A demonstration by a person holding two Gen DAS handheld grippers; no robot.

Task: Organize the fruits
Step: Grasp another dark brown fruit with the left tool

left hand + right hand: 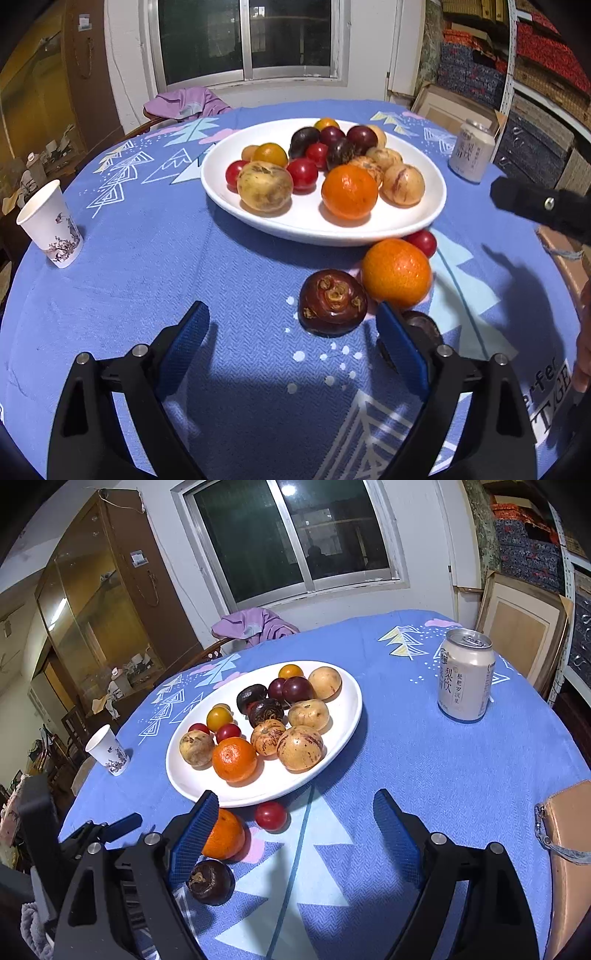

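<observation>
Blue patterned cloth [147, 258] covers the round worktop, with a dark window [243, 37] on the far wall at the top of both views and a glass-fronted wooden cabinet [99, 602] at upper left of the right wrist view.

A white oval plate [424, 206] sits in the middle of the worktop, heaped with fruit: an orange [349, 191], red and yellow cherry tomatoes, dark purple fruits and pale speckled round fruits. Four pieces lie off the plate on the cloth just below its near rim: a second orange [396, 272], a red cherry tomato [423, 242] beside it against the plate edge, a dark brown mangosteen [332, 302] touching that orange, and another dark fruit [423, 325] partly hidden behind a blue pad.

The left gripper [291, 332] hangs low in its frame with its jaws spread wide; the mangosteen lies just ahead of the gap, untouched. The right gripper [295, 823] also stands apart, with only cloth in the gap; the loose orange [225, 834] sits behind its left pad.

A paper cup [51, 225] stands at the left edge, and a pale drink can [465, 675] at upper right.
</observation>
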